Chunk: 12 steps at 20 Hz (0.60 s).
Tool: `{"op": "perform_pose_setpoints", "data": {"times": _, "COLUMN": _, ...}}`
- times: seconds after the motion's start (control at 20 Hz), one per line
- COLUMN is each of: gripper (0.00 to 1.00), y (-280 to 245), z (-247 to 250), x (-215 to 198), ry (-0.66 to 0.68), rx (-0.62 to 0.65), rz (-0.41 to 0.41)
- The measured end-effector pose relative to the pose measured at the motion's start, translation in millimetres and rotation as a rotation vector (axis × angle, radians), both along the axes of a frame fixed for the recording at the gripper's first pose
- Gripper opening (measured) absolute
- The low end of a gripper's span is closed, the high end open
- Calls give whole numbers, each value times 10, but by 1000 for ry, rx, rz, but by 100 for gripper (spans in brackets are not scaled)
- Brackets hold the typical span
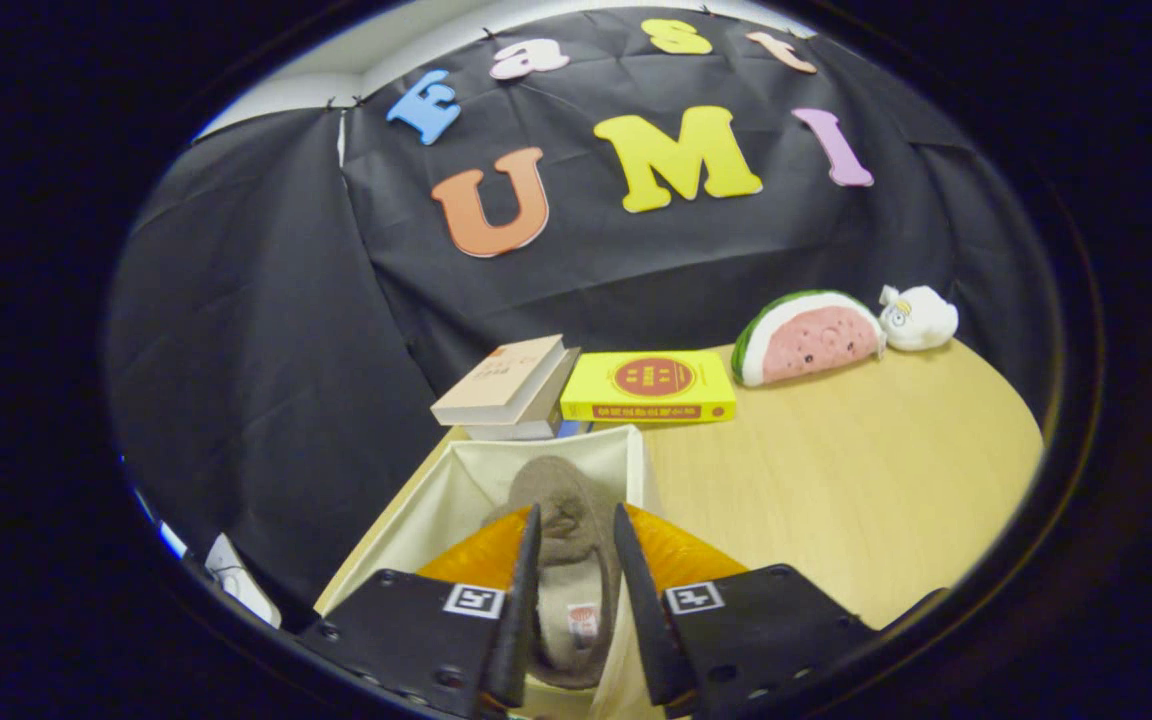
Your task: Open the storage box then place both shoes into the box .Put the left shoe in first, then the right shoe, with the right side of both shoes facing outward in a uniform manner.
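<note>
Gripper view: the gripper (576, 530) holds a fuzzy brown slipper (566, 560) pinched between its narrowly parted fingers, inside the open cream fabric storage box (456, 480); yellow hardback book (648, 385) lies at twelve o'clock beyond.

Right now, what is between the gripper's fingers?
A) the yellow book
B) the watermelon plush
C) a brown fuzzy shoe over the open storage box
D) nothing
C: the brown fuzzy shoe sits between the fingers of the gripper, over the open storage box.

Tongs (576, 525) narrowly parted, pointing down
</note>
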<state>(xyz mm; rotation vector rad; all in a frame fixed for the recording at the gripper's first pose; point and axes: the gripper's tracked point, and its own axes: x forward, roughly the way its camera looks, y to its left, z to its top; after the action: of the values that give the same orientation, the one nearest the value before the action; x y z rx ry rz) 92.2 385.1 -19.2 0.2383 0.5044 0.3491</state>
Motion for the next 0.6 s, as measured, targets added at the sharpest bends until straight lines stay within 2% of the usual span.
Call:
{"op": "perform_pose_setpoints", "data": {"times": 0.15, "gripper": 88, "y": -177, "z": 229, "x": -100, "ry": -95, "rx": -13, "rz": 2}}
{"op": "perform_pose_setpoints", "data": {"times": 0.2, "gripper": 89, "y": -262, "z": 323, "x": -138, "ry": -134, "rx": -29, "rz": 2}}
{"op": "perform_pose_setpoints", "data": {"times": 0.25, "gripper": 95, "y": -357, "z": 395, "x": -188, "ry": -173, "rx": -40, "rz": -2}}
{"op": "perform_pose_setpoints", "data": {"times": 0.45, "gripper": 96, "y": -862, "z": 717, "x": -400, "ry": -303, "rx": -53, "rz": -31}}
{"op": "perform_pose_setpoints", "data": {"times": 0.6, "gripper": 96, "y": -1452, "z": 1057, "x": -529, "ry": -410, "rx": -47, "rz": -111}}
